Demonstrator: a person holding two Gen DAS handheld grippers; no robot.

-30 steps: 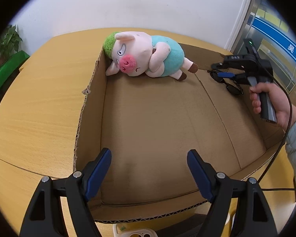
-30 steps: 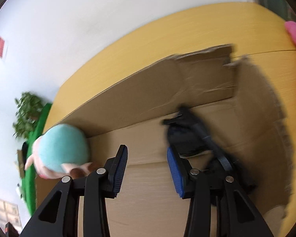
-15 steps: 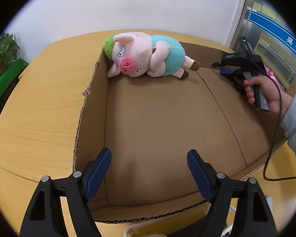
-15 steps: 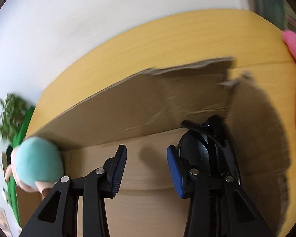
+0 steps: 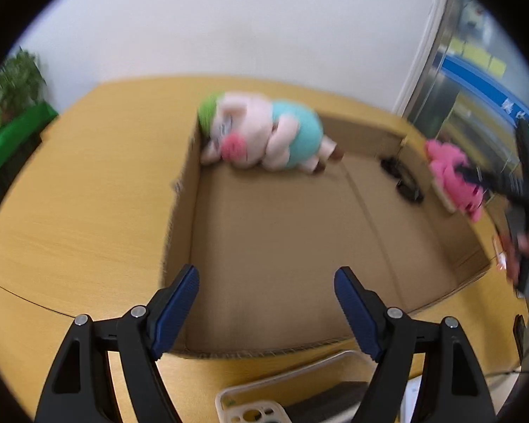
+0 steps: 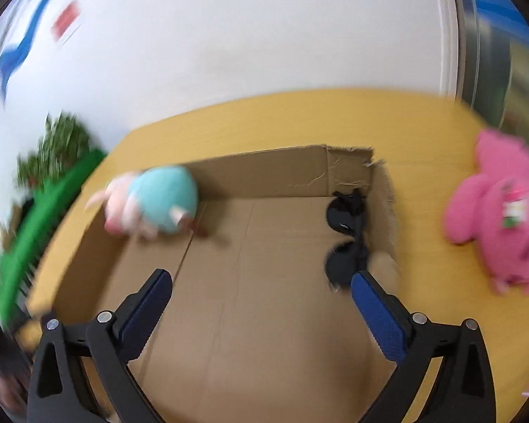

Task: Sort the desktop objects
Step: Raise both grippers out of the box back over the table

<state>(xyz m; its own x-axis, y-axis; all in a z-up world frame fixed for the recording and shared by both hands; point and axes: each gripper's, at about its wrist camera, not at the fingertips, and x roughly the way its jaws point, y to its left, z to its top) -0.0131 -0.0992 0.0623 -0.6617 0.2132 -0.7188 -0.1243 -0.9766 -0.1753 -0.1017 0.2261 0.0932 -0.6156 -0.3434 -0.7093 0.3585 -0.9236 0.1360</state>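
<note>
box (image 6: 264, 169) middle floor: bare | far-left corner: plush pig (image 6: 155, 208) | right wall: sunglasses (image 6: 345, 232)

Office interior: light wood surface (image 5: 88, 190) against a plain white wall (image 5: 229, 28), potted plant (image 5: 10, 81) at upper left, blue-banded glass partition (image 5: 476, 81) at upper right.

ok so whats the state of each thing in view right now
shallow brown cardboard box: open-topped, on the table
pig plush in teal shirt: lying in the box's far corner
black sunglasses: in the box by its right wall, released
pink plush toy: on the table, outside the box
left gripper: open, empty
right gripper: jaws opening, empty
</note>
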